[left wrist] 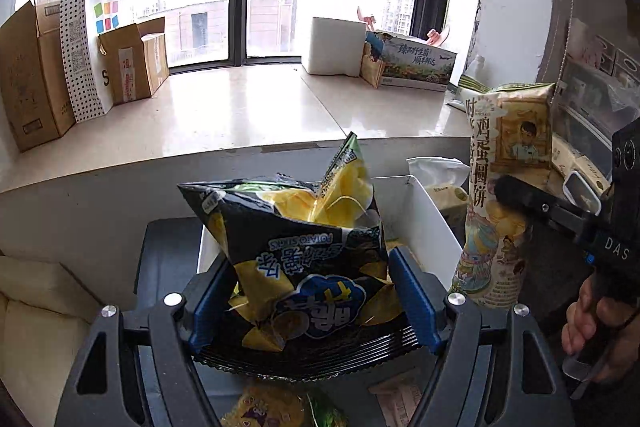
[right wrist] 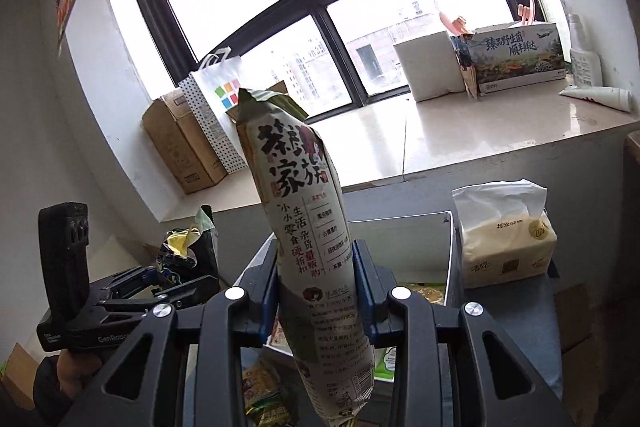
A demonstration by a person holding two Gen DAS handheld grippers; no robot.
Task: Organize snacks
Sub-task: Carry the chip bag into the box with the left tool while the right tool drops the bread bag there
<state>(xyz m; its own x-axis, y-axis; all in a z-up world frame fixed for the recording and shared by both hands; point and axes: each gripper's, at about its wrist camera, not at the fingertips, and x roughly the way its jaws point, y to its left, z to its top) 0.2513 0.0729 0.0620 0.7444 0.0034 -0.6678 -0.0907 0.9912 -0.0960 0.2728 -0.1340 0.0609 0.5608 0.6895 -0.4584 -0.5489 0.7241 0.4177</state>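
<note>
My left gripper (left wrist: 312, 301) is shut on a black and yellow bag of potato sticks (left wrist: 304, 251), its blue pads pressing both sides of the puffy bag, which hangs above a white bin (left wrist: 424, 215). My right gripper (right wrist: 316, 291) is shut on a tall cream snack packet with black and red lettering (right wrist: 304, 211), held upright. The left wrist view shows that same packet (left wrist: 504, 187) at the right, in the right gripper (left wrist: 516, 193) with a hand behind it. In the right wrist view the left gripper (right wrist: 168, 275) holds the potato stick bag (right wrist: 188, 247) at the left.
The white bin (right wrist: 452, 251) holds more snack packets (right wrist: 424, 293). A tissue pack (right wrist: 504, 243) stands beside it at the right. More loose snacks (left wrist: 272, 407) lie below. Cardboard boxes (left wrist: 32, 83), a dotted paper bag (left wrist: 84, 43) and a white box (left wrist: 336, 45) line the window ledge.
</note>
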